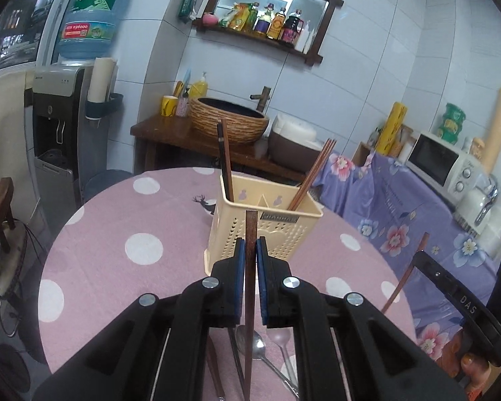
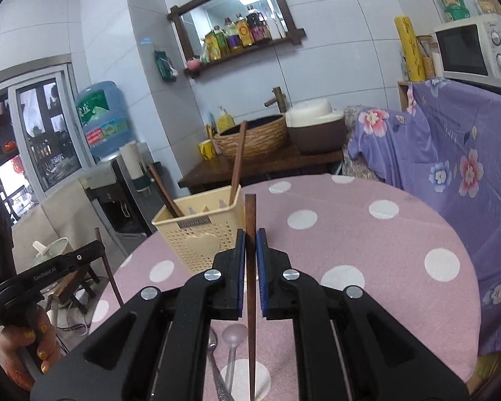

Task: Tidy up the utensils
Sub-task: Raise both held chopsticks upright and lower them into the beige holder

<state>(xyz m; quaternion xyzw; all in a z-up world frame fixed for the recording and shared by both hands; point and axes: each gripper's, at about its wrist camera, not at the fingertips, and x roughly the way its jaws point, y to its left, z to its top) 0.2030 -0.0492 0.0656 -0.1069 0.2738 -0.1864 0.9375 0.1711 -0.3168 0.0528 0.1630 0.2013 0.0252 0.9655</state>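
Note:
A cream perforated utensil holder [image 1: 264, 224] stands on the pink dotted table; it also shows in the right wrist view [image 2: 200, 230]. It holds chopsticks [image 1: 314, 175] in its right compartment and others [image 1: 224, 160] in its left. My left gripper [image 1: 249, 250] is shut on a brown chopstick [image 1: 249, 300], held upright above the table in front of the holder. My right gripper [image 2: 249, 244] is shut on another brown chopstick [image 2: 251, 300], also upright, to the holder's right. Spoons [image 1: 260, 347] and more utensils lie on the table under the left gripper. Spoons [image 2: 232, 337] lie under the right one.
The round table [image 2: 367, 244] has a purple flowered cloth [image 2: 451, 153] to its right with a microwave [image 2: 474, 50]. A wooden stand with a wicker basin [image 1: 227, 120] is behind. A water dispenser [image 1: 60, 127] stands at left. The other hand-held gripper shows at each view's edge [image 2: 43, 274].

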